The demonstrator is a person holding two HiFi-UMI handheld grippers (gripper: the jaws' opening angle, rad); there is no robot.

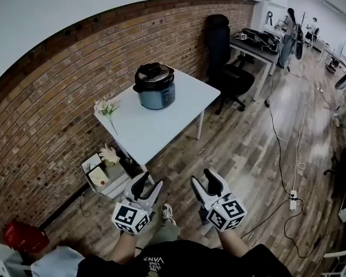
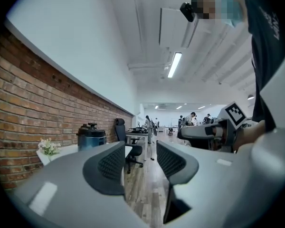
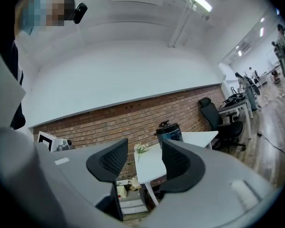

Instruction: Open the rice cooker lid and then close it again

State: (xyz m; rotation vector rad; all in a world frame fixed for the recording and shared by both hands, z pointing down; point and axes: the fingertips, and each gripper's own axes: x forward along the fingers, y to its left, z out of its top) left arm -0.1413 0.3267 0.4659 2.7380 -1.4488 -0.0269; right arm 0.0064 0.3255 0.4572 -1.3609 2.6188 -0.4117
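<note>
The rice cooker, blue-grey with a black lid that is down, stands on a white table against the brick wall, well ahead of me. The cooker appears far off past the left jaw in the left gripper view, and the cooker sits between the jaw tips in the right gripper view. My left gripper and right gripper are held level side by side over the wooden floor, short of the table. Both the left gripper and the right gripper are open with nothing between the jaws.
A small bunch of pale flowers stands at the table's near-left corner. A box of items lies on the floor under the table. A black office chair and a desk stand beyond. Cables and a power strip cross the floor at the right.
</note>
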